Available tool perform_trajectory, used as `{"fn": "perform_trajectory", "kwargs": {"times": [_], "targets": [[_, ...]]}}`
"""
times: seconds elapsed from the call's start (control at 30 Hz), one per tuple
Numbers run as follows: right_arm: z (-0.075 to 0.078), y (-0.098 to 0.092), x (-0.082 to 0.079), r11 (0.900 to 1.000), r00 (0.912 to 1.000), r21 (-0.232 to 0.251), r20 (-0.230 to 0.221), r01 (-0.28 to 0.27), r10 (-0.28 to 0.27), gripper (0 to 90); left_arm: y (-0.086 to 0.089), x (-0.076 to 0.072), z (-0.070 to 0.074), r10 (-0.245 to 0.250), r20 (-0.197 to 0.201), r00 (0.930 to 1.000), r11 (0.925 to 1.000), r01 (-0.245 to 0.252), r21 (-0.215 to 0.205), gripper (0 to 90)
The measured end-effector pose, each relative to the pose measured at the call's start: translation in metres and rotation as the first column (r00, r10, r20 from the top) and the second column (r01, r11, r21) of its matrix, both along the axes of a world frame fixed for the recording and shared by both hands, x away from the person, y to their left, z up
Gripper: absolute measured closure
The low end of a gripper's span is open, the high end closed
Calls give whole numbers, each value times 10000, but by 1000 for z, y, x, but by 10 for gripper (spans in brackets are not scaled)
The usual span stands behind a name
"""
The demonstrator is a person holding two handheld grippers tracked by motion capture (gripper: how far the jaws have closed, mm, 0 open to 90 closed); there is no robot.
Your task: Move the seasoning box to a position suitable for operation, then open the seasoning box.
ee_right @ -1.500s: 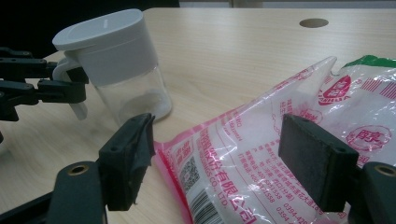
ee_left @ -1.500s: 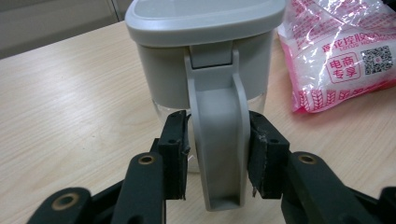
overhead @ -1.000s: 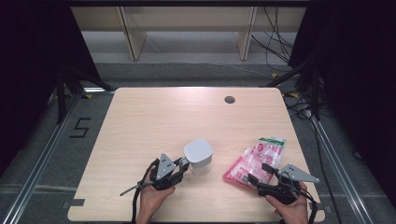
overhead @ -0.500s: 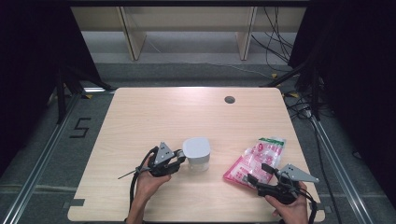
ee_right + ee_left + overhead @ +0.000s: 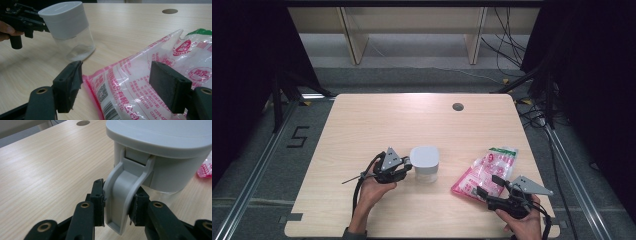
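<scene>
A clear container (image 5: 424, 165) with a grey lid (image 5: 160, 135) stands on the table near its front middle. A grey latch (image 5: 120, 195) hangs from the lid's edge, and my left gripper (image 5: 117, 205) is shut on that latch, pads pressing both its sides. From above, the left gripper (image 5: 408, 167) sits against the container's left side. A pink and clear bag of white grains (image 5: 486, 170) lies at the front right. My right gripper (image 5: 120, 82) stands open, its jaws on either side of the bag's (image 5: 150, 67) near corner without pressing it.
The light wooden table (image 5: 377, 125) has a round cable hole (image 5: 457, 106) at its back right. Its front edge runs just below both hands. Shelving and cables stand on the floor beyond the far edge.
My left gripper has moved away from the table's front edge, from the container's front left to its left side. The container stays about where it was. The right gripper has kept still.
</scene>
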State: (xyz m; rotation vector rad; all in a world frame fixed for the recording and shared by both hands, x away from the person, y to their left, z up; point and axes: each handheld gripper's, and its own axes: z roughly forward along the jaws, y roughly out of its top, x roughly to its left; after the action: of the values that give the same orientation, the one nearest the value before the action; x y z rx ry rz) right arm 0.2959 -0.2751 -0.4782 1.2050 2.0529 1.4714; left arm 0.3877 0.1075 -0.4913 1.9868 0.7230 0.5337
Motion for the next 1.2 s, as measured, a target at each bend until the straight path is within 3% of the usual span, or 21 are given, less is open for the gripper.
{"fn": "perform_trajectory", "kwargs": {"times": [0.17, 0.2, 0.33, 0.5, 0.53, 0.63, 0.73, 0.77, 0.87, 0.93, 0.97, 1.1, 1.2], "targets": [[0, 0, 0, 10000, 10000, -1, -3, -13, 13, 275, 0, -1, -1, -10, -123, 9999, 9999, 8, -153, 688], [0, 1, -1, 10000, 9999, 87, -92, 43, -42, 275, 1, -1, 0, -38, -78, 10000, 10000, 38, -20, 688], [0, 0, 1, 10000, 10000, -82, 57, 49, -48, 275, 0, -1, -1, 106, -282, 9995, 9992, -117, -377, 678], [0, 0, 0, 10000, 10000, -13, 4, -51, 51, 275, 2, -5, -2, 225, -408, 9989, 9989, -242, -410, 581], [0, 0, -1, 10000, 10000, 29, -58, -17, 17, 275, 3, -6, -1, 206, -398, 9990, 9994, -216, -252, 546], [-1, 0, 1, 10000, 9999, -56, 74, -68, 69, 275, 5, -12, 2, 175, -416, 9990, 9987, -194, -471, 509], [-2, 0, 0, 9999, 9999, 75, -97, 78, -77, 275, 6, -18, 6, 280, -494, 9984, 9982, -305, -520, 427], [-2, -1, 1, 10000, 10000, -73, -18, 55, -55, 273, 7, -21, 7, 245, -385, 9990, 9980, -267, -572, 420], [-1, -1, -2, 9995, 9994, 305, -320, 127, -117, 271, 9, -27, 14, 189, -306, 9994, 9978, -208, -633, 387], [-1, -2, -2, 9997, 9993, 192, -365, 119, -112, 271, 12, -32, 20, 235, -249, 9994, 9971, -252, -713, 363], [-2, -4, 0, 9999, 10000, -74, -52, 81, -81, 271, 13, -34, 23, 260, -114, 9996, 9975, -267, -659, 356], [-2, -4, -1, 9999, 10000, 109, -78, 52, -51, 271, 18, -39, 36, 311, 273, 9991, 9960, -287, -846, 354], [-1, -5, -1, 9997, 10000, -223, -43, -68, 67, 272, 19, -41, 43, 285, 389, 9988, 9921, -236, -1232, 354]]}}
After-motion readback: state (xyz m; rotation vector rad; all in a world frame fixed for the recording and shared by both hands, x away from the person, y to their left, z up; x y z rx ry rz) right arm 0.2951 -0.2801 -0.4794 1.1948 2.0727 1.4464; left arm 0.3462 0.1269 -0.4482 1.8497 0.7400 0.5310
